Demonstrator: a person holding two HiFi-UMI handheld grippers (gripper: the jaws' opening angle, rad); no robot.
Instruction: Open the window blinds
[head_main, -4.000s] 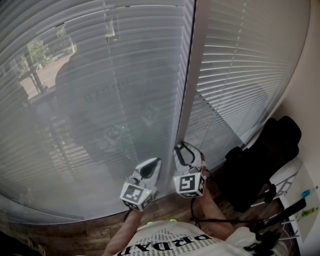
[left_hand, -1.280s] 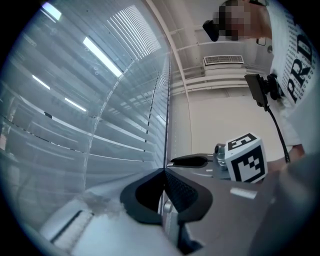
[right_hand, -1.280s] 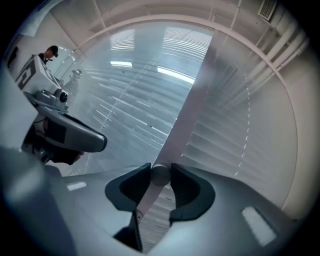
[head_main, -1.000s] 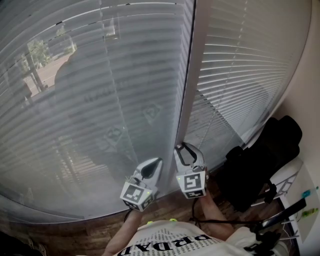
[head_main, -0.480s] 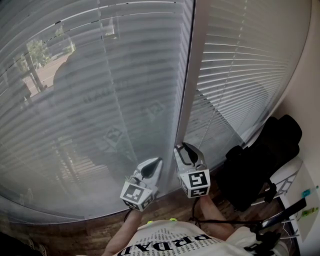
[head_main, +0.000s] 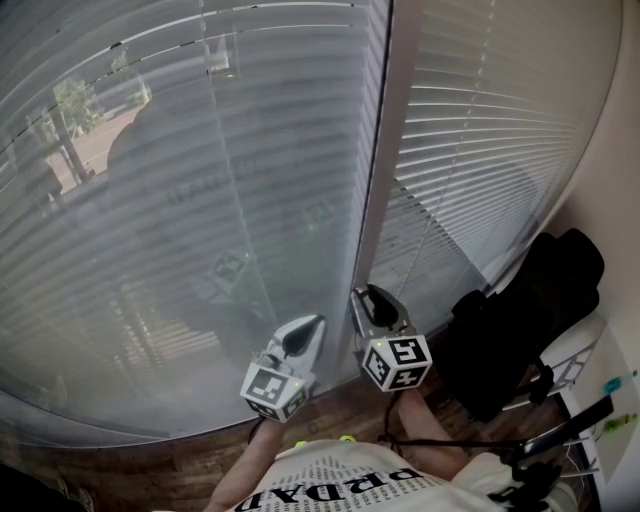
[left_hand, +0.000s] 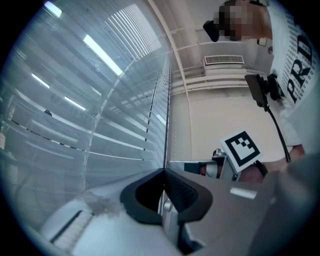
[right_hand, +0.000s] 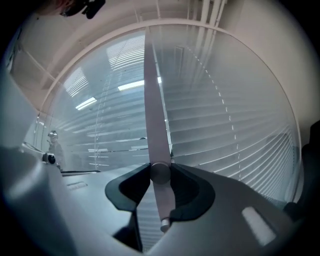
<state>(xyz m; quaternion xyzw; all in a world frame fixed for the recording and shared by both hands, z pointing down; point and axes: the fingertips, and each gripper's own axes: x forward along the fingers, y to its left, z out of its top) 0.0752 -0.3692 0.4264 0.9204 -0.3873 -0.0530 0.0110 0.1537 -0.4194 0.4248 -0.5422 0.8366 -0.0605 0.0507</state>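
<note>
Jaws of right gripper (right_hand: 160, 174) clamp the blind wand (right_hand: 154, 107).

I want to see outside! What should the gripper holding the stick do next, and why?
Probably roll the wrist to twist the wand a little. The right gripper has its jaws closed on the wand, so it is ready to turn it. The blind slats lie nearly flat against each other, and hardly anything shows through them.
</note>
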